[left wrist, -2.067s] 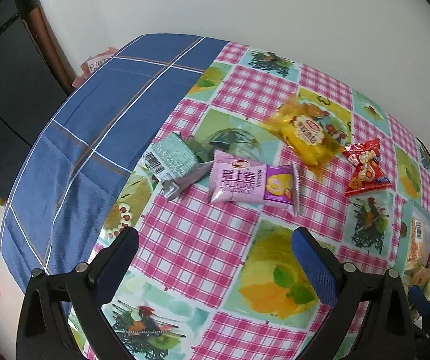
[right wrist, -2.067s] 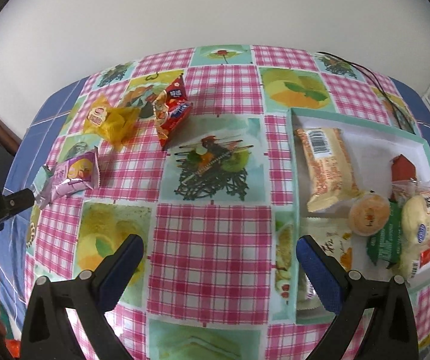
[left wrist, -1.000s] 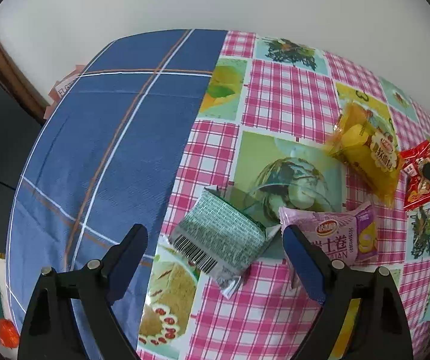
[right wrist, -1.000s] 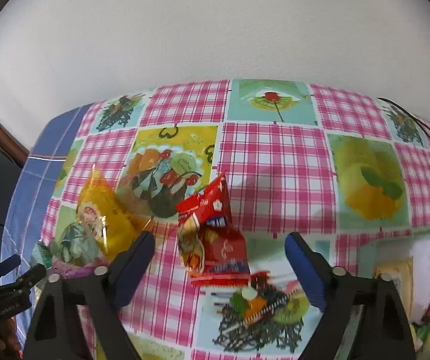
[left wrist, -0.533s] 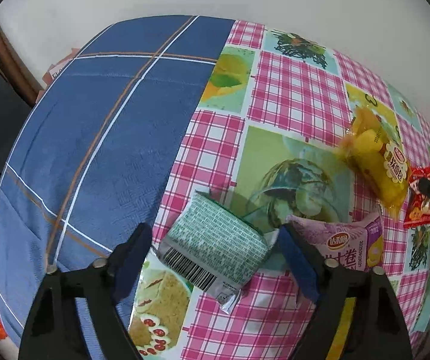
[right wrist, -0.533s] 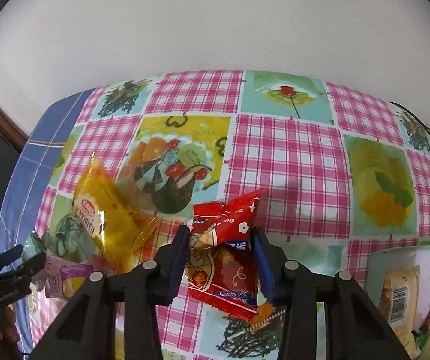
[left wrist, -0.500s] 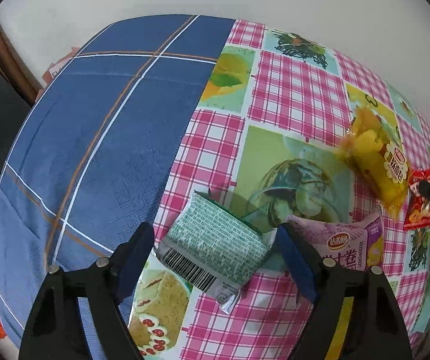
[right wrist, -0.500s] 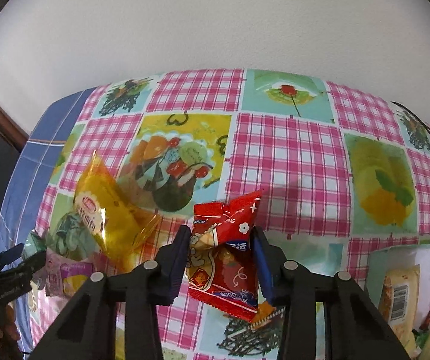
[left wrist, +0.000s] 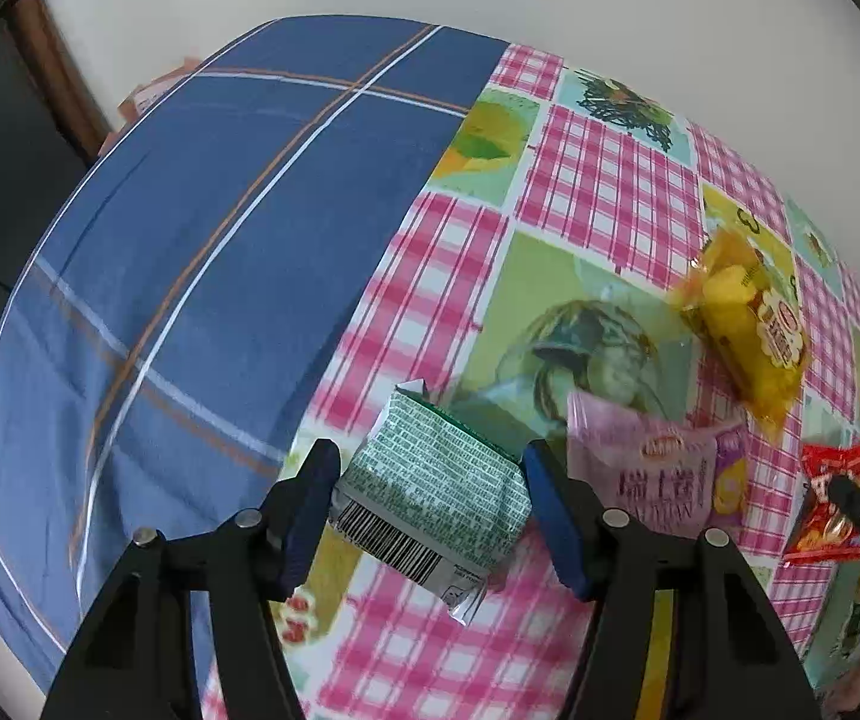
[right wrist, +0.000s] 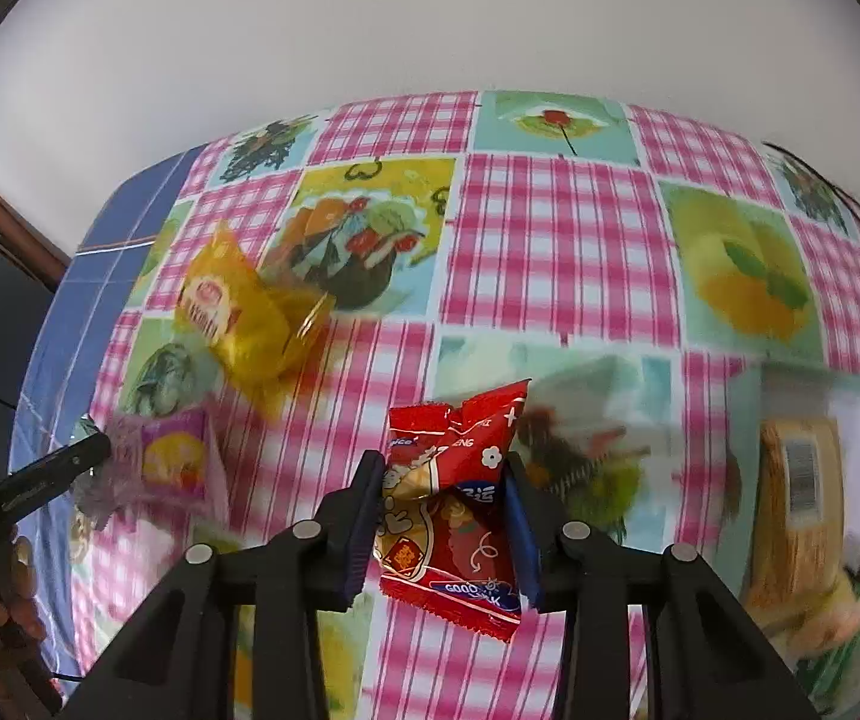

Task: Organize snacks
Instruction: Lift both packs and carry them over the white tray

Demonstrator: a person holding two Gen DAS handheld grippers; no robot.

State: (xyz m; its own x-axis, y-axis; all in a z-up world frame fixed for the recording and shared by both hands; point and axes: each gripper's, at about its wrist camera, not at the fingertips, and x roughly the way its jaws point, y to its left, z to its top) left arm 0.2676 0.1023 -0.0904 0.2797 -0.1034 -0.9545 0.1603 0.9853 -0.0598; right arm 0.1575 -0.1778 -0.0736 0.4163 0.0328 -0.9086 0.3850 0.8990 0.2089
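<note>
tray (right wrist: 790,381): blurred, cut off at right | purple packet (right wrist: 174,462): motion-blurred

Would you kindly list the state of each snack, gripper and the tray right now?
Right gripper: shut on the red packet.
Left gripper: jaws just closing, pads at the green packet sides.
Purple packet: lying flat, loose.
Yellow packet: lying flat, loose.
Tray: holds several snacks, blurred.

free: blue cloth (left wrist: 201,252) left | blocked: purple packet (left wrist: 664,474), yellow packet (left wrist: 748,324) right
</note>
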